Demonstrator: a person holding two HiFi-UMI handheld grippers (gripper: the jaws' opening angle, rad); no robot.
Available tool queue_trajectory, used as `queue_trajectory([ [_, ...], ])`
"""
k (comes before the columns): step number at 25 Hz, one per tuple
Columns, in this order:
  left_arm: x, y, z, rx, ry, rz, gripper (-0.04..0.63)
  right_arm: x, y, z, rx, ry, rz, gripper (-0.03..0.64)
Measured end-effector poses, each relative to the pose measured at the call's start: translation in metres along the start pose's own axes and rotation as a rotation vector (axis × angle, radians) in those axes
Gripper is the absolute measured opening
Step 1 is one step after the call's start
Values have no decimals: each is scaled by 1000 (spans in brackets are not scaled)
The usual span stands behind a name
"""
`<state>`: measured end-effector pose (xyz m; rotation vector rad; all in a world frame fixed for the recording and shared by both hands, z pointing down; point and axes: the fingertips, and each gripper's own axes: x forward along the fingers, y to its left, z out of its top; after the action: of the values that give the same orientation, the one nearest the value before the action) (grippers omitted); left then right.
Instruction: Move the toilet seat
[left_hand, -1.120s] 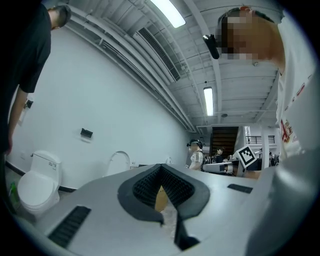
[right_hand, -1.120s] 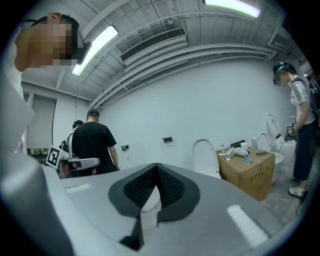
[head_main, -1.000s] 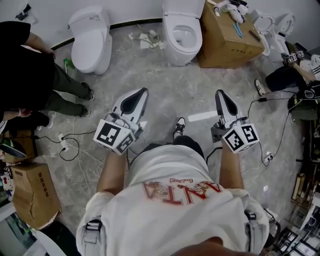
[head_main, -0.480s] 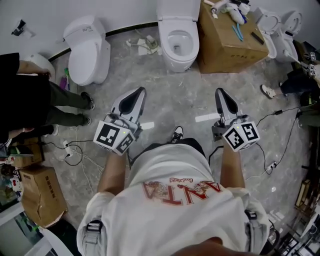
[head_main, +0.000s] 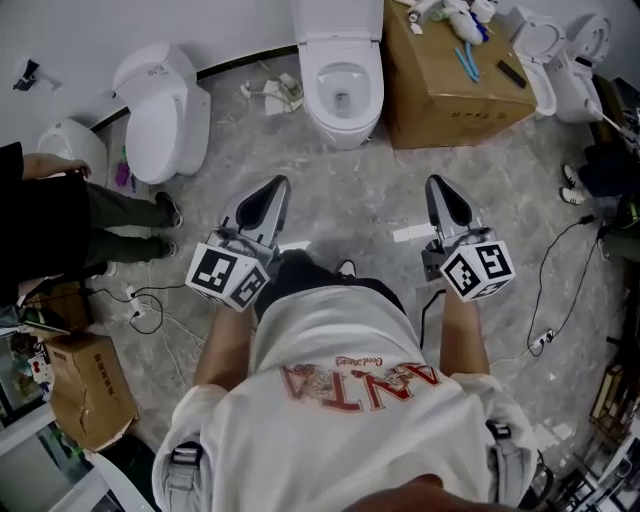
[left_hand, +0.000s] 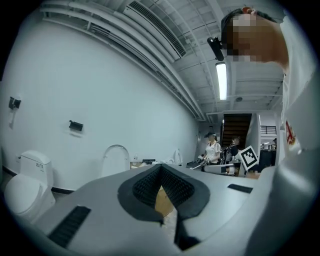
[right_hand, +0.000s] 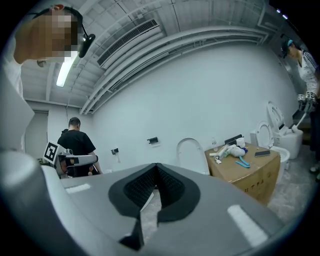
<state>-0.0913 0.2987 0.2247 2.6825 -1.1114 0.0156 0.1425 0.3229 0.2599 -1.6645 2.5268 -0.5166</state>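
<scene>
Right tool (right_hand: 156, 169) closed, empty; white toilet seat (right_hand: 189, 150) upright.

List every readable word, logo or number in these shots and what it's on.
"ANTA": red letters, upside down in the head view, on the person's white shirt. The small script beside it is too small to read.
Print on the side of the big cardboard box: too small to read.
Label on the tank of the closed toilet: too small to read.
Print on the small cardboard box: blurred.
</scene>
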Motion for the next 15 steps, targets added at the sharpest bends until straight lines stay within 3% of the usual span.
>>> queue_trajectory([
  [7,45,5,5,22,6,-54,9,16,-29,9,9,-18,-30,0],
  [15,108,59,11,-27,2,-89,8,73,-63,16,6,9,-83,0],
])
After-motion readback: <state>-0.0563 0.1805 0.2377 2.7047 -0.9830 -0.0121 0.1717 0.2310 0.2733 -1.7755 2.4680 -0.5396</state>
